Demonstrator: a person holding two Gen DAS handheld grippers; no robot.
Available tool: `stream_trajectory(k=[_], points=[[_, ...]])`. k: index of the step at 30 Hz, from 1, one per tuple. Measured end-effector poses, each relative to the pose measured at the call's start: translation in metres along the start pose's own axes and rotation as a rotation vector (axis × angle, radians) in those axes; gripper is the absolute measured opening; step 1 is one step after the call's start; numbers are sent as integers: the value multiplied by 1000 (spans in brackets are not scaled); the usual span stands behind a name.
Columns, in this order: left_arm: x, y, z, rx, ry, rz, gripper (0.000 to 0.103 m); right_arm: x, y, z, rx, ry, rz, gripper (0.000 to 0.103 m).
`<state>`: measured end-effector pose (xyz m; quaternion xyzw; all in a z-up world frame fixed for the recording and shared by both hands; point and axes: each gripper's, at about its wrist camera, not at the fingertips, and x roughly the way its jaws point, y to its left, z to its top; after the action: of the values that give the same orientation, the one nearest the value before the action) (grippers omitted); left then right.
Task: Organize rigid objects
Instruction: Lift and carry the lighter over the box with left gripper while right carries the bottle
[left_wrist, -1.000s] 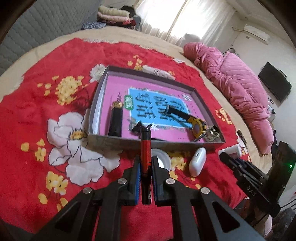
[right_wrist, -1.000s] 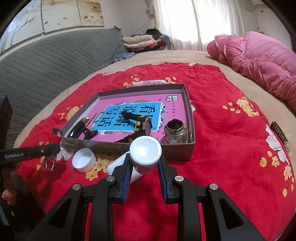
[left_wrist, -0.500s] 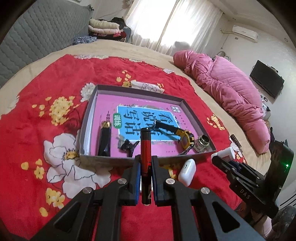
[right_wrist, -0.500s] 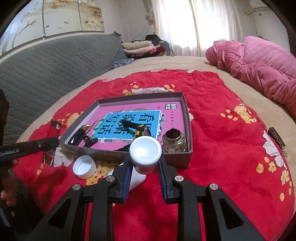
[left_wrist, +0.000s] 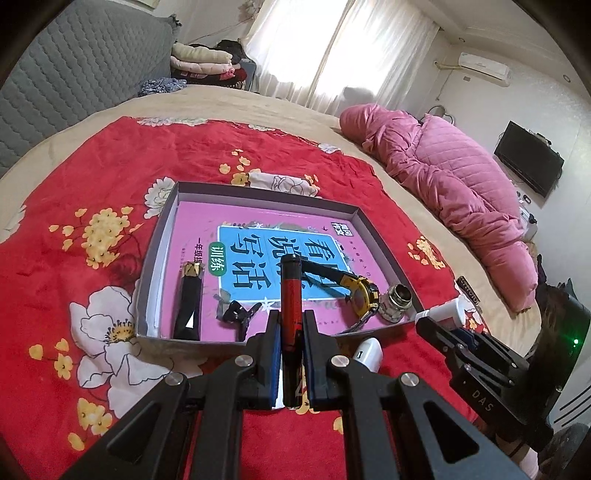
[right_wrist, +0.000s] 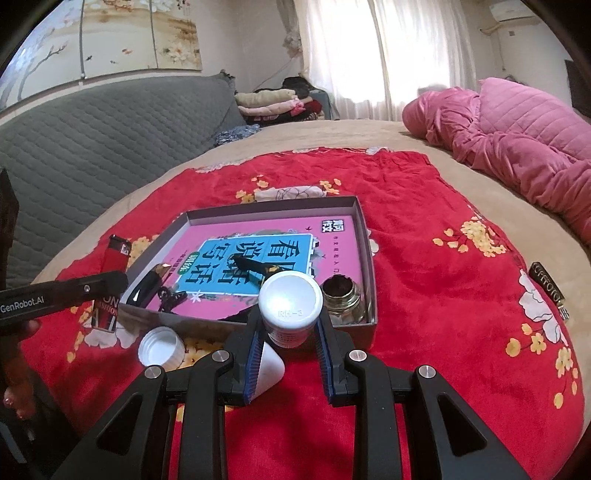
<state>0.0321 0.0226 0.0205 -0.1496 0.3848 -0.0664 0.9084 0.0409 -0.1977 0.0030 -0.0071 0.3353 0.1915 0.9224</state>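
While my left gripper (left_wrist: 290, 354) clamps a red lighter (left_wrist: 291, 314), my right gripper (right_wrist: 288, 343) clamps a white bottle (right_wrist: 290, 308); only its view shows a loose cap (right_wrist: 160, 347).

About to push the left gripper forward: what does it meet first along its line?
Likely the pink book lying in the box, the held red lighter touching first; its tip already overlaps the box interior, though depth is unclear.

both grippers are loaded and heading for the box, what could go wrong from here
The red lighter is pinched near its lower end by the left gripper, so it may pivot or slip. The right gripper holds a white bottle low behind the box wall, which it might clip. The box's near end is crowded around the metal fitting.
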Motion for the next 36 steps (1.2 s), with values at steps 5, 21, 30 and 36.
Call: stream_trajectory(k=[5,21,30,36], points=[[1,-5,2,19,0,21,10,1,4,3,-9,-12,2,27],[26,-25,8,95,40,98,10,4,-9,15,19,-45,33,27],[59,-31,18,90,89,100,10,21,-23,12,37,-4,27,27],[74,-30,18,79,119,105,10,29,-17,15,-4,-7,39,27]])
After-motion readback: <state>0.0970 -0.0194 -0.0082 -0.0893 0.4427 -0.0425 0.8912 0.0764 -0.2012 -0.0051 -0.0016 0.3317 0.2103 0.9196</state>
